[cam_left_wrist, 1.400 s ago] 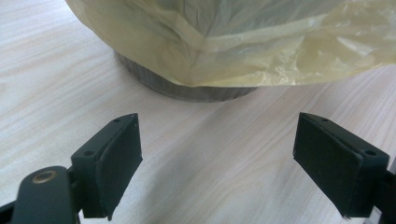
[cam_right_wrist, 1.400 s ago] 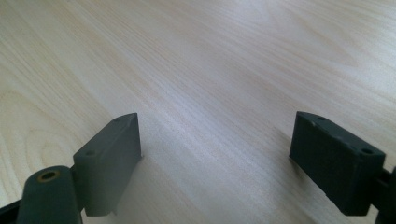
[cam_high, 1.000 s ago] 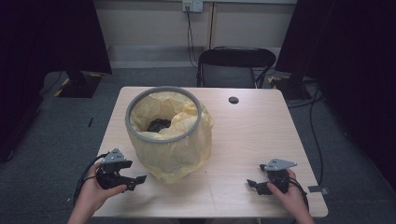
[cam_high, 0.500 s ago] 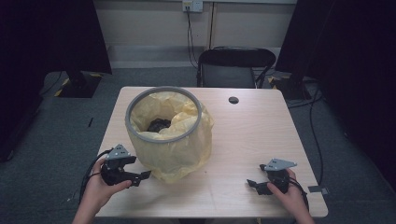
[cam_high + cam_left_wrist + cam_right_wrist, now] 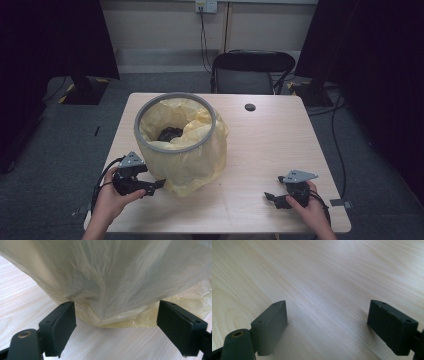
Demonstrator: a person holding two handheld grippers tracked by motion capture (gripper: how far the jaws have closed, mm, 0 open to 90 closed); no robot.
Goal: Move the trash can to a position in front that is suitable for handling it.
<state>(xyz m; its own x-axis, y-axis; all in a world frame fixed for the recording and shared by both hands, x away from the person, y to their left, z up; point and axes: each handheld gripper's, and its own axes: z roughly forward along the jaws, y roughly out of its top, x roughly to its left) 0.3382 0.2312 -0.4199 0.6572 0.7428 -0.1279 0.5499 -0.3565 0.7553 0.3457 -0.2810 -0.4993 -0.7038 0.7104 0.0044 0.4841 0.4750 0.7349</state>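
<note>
Tongs apart: left tongs (image 5: pixel 156 186) at yellow bag (image 5: pixel 200 160); wooden table (image 5: pixel 270 145), grey carpet (image 5: pixel 65 150).

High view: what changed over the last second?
The left gripper moved right, up to the yellow bag's lower edge, jaws open around it, nothing gripped yet. The right gripper, open over the table, and the bin's grey rim stayed put.

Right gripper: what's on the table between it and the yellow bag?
Nothing: the high view shows bare table between the right gripper and the yellow bag.
</note>
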